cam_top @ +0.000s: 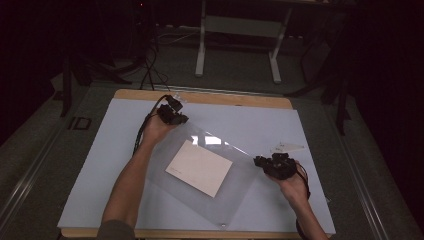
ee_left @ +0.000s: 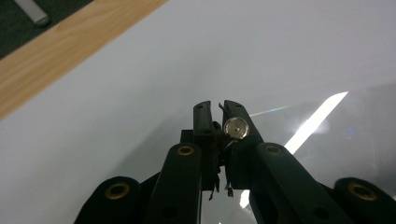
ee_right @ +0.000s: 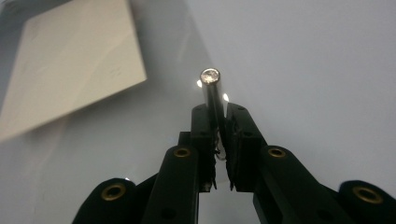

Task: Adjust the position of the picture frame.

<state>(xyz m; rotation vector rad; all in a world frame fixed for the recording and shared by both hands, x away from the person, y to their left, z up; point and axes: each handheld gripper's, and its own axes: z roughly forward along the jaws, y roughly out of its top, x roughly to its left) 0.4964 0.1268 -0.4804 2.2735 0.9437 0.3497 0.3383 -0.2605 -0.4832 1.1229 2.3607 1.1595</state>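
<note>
While the clear sheet [cam_top: 210, 170] lay slantwise across the bench [cam_top: 300, 125], its long axis ran upper left to lower right: left tool [cam_top: 172, 115] pinched its far corner, right tool [cam_top: 275, 165] pinched the near edge, card [cam_top: 199, 167] between.

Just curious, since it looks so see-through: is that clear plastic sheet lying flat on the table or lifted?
Lifted at its corners. The left gripper and right gripper each clamp a corner stud of the clear sheet over the paper.
</note>
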